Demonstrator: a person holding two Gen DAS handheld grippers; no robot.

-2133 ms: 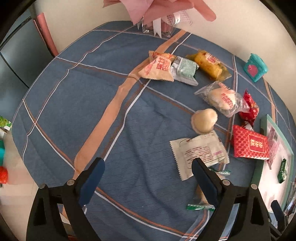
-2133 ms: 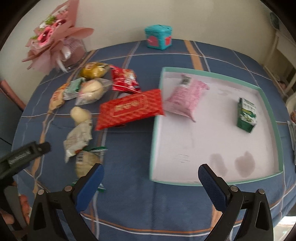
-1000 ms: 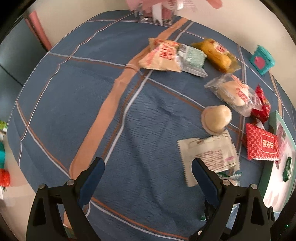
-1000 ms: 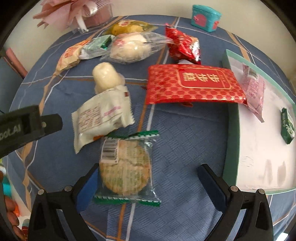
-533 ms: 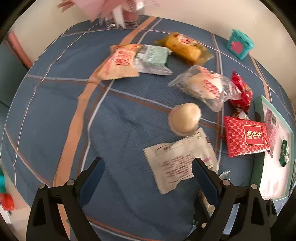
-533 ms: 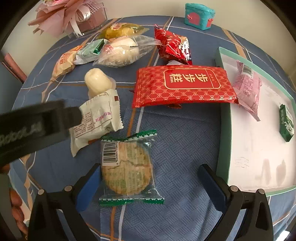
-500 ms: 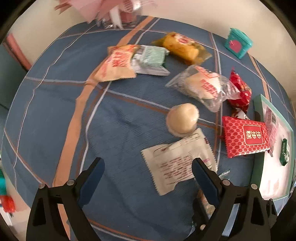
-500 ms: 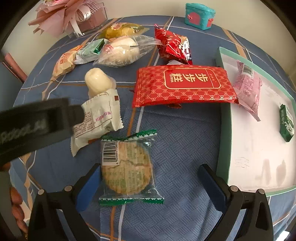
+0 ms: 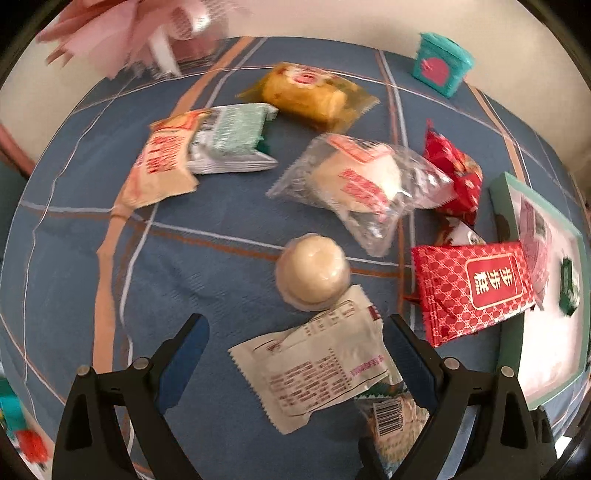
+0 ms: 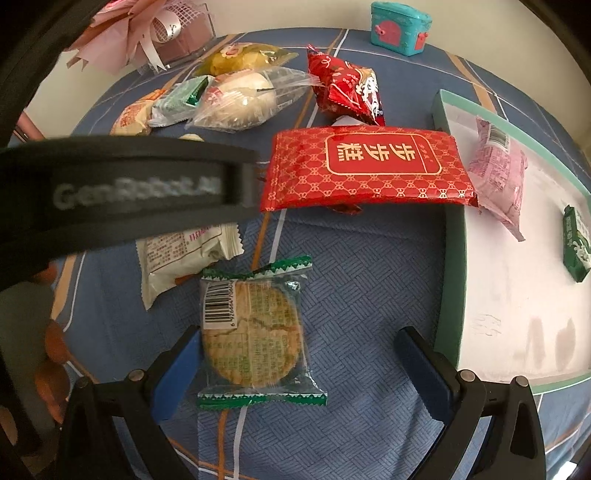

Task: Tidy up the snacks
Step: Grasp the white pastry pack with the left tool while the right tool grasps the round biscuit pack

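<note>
Several wrapped snacks lie on the blue checked tablecloth. My left gripper point(image 9: 295, 362) is open above a white printed packet point(image 9: 317, 369), with a round pale cake point(image 9: 312, 271) just beyond it. My right gripper point(image 10: 299, 373) is open around a clear green-edged cracker pack point(image 10: 253, 334); its left finger touches or overlaps the pack's edge. A long red packet point(image 10: 365, 171) rests against the rim of the teal-edged tray point(image 10: 448, 258). A pink packet point(image 10: 498, 173) and a small green box point(image 10: 576, 245) lie in the tray.
A clear bun packet point(image 9: 362, 184), a yellow cake pack point(image 9: 306, 96), a mint pack point(image 9: 232, 136), an orange-white pack point(image 9: 162, 162) and a red crinkled bag point(image 9: 454, 177) lie further back. A teal toy box point(image 9: 441, 68) and a pink bouquet point(image 10: 147, 33) stand at the far edge. The left gripper's body point(image 10: 122, 188) blocks the right view's left side.
My left gripper has moved right and closer to the white packet, which now lies between its fingers. My right gripper has come down around the cracker pack. Both stay open.
</note>
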